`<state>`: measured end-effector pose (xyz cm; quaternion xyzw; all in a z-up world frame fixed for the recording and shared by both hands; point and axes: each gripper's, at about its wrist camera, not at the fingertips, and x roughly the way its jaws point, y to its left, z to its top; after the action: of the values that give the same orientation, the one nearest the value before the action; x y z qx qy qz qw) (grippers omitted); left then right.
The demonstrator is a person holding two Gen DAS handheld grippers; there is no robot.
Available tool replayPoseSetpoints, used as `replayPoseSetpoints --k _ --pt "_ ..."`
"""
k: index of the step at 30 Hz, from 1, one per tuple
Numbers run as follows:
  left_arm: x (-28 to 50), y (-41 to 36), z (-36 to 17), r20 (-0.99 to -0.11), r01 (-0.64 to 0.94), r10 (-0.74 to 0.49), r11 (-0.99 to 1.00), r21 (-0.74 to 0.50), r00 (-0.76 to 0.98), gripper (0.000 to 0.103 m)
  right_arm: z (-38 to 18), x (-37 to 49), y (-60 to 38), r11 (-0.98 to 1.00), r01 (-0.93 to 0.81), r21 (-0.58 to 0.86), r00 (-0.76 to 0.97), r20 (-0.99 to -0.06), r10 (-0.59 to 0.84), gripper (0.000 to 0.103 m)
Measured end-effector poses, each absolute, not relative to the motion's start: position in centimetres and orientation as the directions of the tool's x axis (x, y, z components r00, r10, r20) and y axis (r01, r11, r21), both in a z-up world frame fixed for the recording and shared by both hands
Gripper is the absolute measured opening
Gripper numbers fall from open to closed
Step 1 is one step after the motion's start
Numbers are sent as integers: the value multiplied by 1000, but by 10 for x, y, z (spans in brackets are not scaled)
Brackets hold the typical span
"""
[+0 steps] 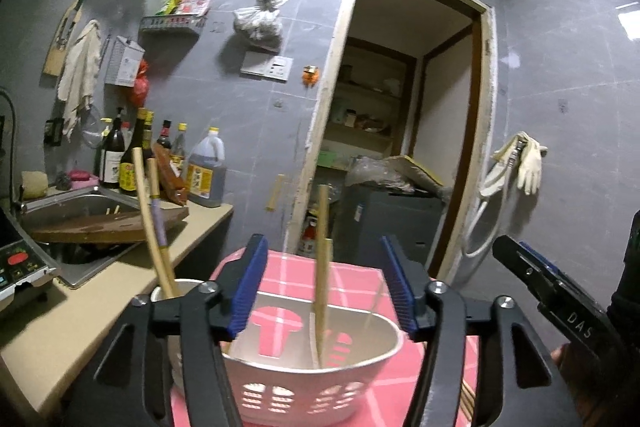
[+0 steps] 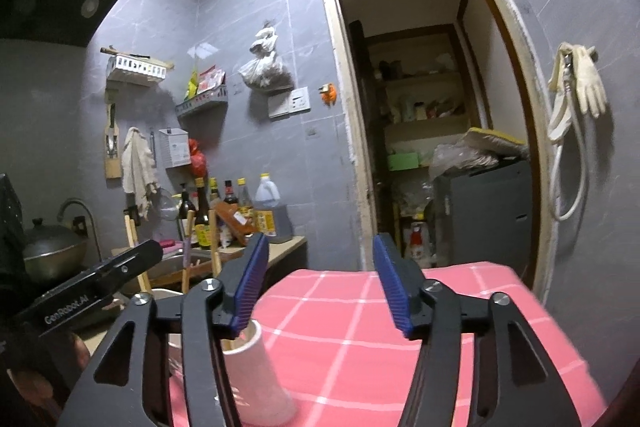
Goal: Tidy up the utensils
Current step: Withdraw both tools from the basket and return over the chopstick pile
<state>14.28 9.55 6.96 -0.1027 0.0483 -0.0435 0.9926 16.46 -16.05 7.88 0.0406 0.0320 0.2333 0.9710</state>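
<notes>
Left gripper (image 1: 324, 291): nearest the lens, blue pads spread wide and grasping nothing, poised above the white slotted utensil basket (image 1: 312, 375).
Chopsticks in basket (image 1: 322, 267): a pale wooden pair stands near-upright in the basket, long axis vertical, dead centre between the released jaws but not touched by either pad.
Chopsticks in cup (image 1: 154, 223): more sticks lean leftward out of a white cup (image 1: 176, 291) just left of the basket.
Right gripper (image 2: 320, 287): jaws likewise released and empty, over bare pink checked tablecloth (image 2: 360, 327); the cup sits at its near left, mostly behind its left finger.
Nearer hand: the left, judged best placed to close on the upright pair.
Beyond: counter with sauce bottles (image 1: 132, 155) and sink (image 1: 80, 211) at far left; open pantry doorway (image 1: 400, 107) far centre.
</notes>
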Motion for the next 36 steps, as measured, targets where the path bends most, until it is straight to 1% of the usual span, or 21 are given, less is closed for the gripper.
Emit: replayPoseSetpoints --k 1,2,3,5,9,10,11,16,19,22,24,28,32,36 --pt "141 92 70 -85 85 -104 975 -203 991 59 80 162 -166 892 -444 88 893 -41 448 61" --pt "140 88 71 -84 93 -112 976 -198 990 64 81 160 -171 896 -436 85 897 -38 440 68" --pt "139 84 71 -84 100 -118 976 -194 989 67 82 157 -178 900 -427 83 902 -33 431 74" --pt "136 76 72 -82 118 -135 975 -189 987 80 84 150 -189 909 -410 73 910 -24 413 78" --pt "131 63 72 -77 141 -156 974 -176 985 90 85 139 -209 924 -380 50 924 -14 381 94" --pt "130 59 71 -77 146 -161 974 -173 984 94 85 136 -213 927 -373 43 927 -12 374 97" --pt "129 55 71 -81 151 -166 974 -170 983 96 84 132 -219 930 -366 32 930 -10 366 102" --pt "129 33 64 -129 200 -218 970 -141 967 97 81 125 -241 942 -336 -1 941 -32 336 103" --pt "132 18 57 -163 220 -238 968 -123 957 97 74 126 -254 949 -315 -1 947 -65 314 103" --pt "138 4 48 -198 226 -242 969 -100 950 97 65 131 -265 956 -292 -1 949 -122 290 103" --pt "140 -5 40 -221 226 -239 971 -81 946 97 56 135 -270 960 -278 -3 947 -171 274 103" --pt "152 -17 23 -299 216 -224 974 -60 927 97 39 149 -275 967 -256 0 926 -285 245 103" --pt "171 -23 3 -410 179 -184 983 -50 893 97 20 167 -275 971 -241 3 880 -420 220 103" --pt "190 -23 -14 -510 156 -171 985 -72 843 97 2 182 -271 970 -242 -10 814 -547 197 103"
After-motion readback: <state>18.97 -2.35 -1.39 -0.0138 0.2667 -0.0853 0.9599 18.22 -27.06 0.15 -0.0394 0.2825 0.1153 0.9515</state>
